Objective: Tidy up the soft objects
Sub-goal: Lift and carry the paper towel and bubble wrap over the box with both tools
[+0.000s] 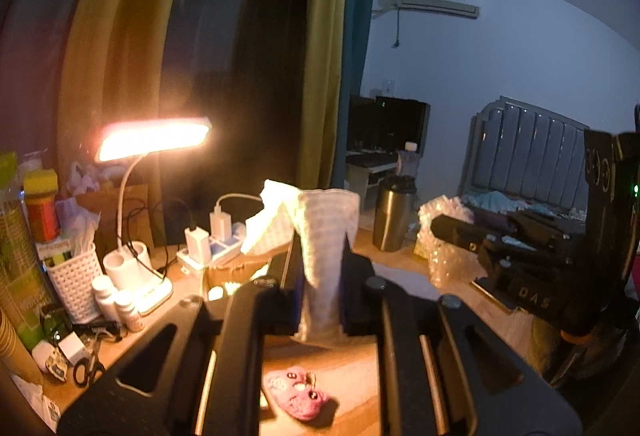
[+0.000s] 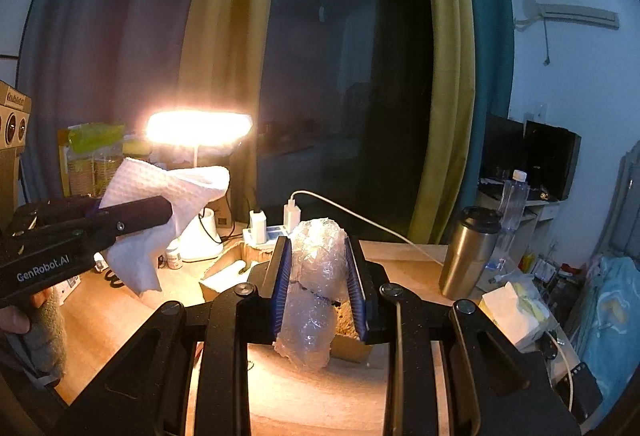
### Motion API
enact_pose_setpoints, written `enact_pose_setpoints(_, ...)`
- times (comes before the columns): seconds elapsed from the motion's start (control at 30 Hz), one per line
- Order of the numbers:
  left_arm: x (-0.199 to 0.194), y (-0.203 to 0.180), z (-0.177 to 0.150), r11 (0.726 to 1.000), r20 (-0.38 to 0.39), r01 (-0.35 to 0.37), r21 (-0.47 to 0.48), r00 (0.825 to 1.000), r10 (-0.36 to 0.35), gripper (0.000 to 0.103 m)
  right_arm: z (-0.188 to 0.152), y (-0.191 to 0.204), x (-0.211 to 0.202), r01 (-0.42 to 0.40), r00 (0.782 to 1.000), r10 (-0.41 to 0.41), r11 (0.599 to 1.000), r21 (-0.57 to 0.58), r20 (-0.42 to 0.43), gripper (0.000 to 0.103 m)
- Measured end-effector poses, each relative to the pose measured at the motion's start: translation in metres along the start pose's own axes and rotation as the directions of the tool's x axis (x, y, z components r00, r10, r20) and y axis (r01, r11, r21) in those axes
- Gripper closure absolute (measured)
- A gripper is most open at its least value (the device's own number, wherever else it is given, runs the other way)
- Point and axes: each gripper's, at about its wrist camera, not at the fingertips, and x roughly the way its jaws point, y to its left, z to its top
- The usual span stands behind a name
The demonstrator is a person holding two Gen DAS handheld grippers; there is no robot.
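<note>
light: one desk lamp (image 2: pixel 199 127) glowing warm orange, rest of the room pretty dim
window: dark glass (image 2: pixel 344 84), night outside
curtains: olive-yellow curtain (image 1: pixel 326 48) beside a teal curtain (image 2: pixel 486 76)
walls: plain pale wall (image 1: pixel 500 76), air conditioner (image 1: pixel 438 6) mounted high up
furniture: wooden desk (image 2: pixel 316 388), grey padded headboard (image 1: pixel 528 152) over by the wall

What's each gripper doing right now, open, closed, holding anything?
Left gripper: closed on the white paper towel, held above the desk.
Right gripper: closed on the wad of bubble wrap, also lifted.
</note>
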Motion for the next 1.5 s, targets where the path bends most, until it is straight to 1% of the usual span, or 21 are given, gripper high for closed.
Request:
enact_pose_setpoints(0.37, 0.021, -0.004, 0.019, 1.0, 0.036, 0.003, 0.021, 0.999, -0.003, 0.09, 0.013, -0.014, 0.011, 0.022, 0.999, -0.023, 1.0, 0.018, 0.035, 0.075)
enact_pose_setpoints(0.63, 0.038, -0.002, 0.025, 1.0, 0.041, -0.004, 0.025, 0.999, 0.003, 0.09, 0.016, -0.02, 0.023, 0.024, 0.999, -0.025, 0.999, 0.022, 0.033, 0.075)
enact_pose_setpoints(0.9, 0.055, 0.002, 0.031, 1.0, 0.06, 0.001, 0.029, 0.998, -0.003, 0.09, 0.022, -0.03, 0.037, 0.044, 0.999, -0.045, 0.999, 0.023, 0.025, 0.075)
enact_pose_setpoints(1.27, 0.076, 0.015, 0.037, 1.0, 0.054, 0.004, 0.0, 0.999, -0.004, 0.09, 0.031, -0.041, 0.056, 0.064, 0.998, -0.065, 0.998, 0.025, 0.024, 0.075)
enact_pose_setpoints(1.5, 0.098, 0.021, 0.03, 1.0, 0.018, 0.007, -0.019, 1.0, -0.007, 0.09, 0.028, -0.049, 0.073, 0.073, 0.997, -0.073, 0.997, 0.041, -0.001, 0.075)
